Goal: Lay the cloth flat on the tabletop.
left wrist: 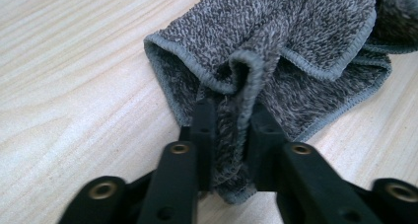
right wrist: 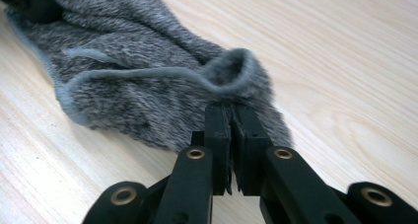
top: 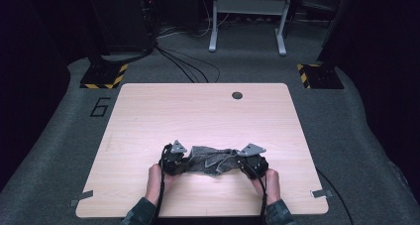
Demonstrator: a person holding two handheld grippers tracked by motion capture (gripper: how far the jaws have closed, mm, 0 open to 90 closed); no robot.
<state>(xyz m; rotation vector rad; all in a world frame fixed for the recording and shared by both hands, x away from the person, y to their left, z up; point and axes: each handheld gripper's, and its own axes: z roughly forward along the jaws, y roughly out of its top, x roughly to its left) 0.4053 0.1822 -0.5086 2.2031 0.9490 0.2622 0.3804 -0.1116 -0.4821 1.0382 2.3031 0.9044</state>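
— Between the jaws of the left gripper [left wrist: 230, 135], what do you see?

— A bunched fold of the grey cloth [left wrist: 276, 51], pinched tight, its hemmed edge curling just above the tips. The right gripper [right wrist: 230, 135] is clamped likewise on a fold at the other end, jaws nearly together with only thin cloth between.

— So where does the cloth lie?

— On the table [top: 148, 111], near its near edge and about midway between the side edges. It stretches crumpled from the left gripper [top: 174, 158] to the right gripper [top: 250, 158], long axis parallel to the near edge. Neither hand is nearer; each holds an end.

— Room to move?

— Plenty. The far half of the table is bare apart from a small dark round cap [top: 237, 95] near the far edge. I'd judge spreading outward or away from the person the easy directions.
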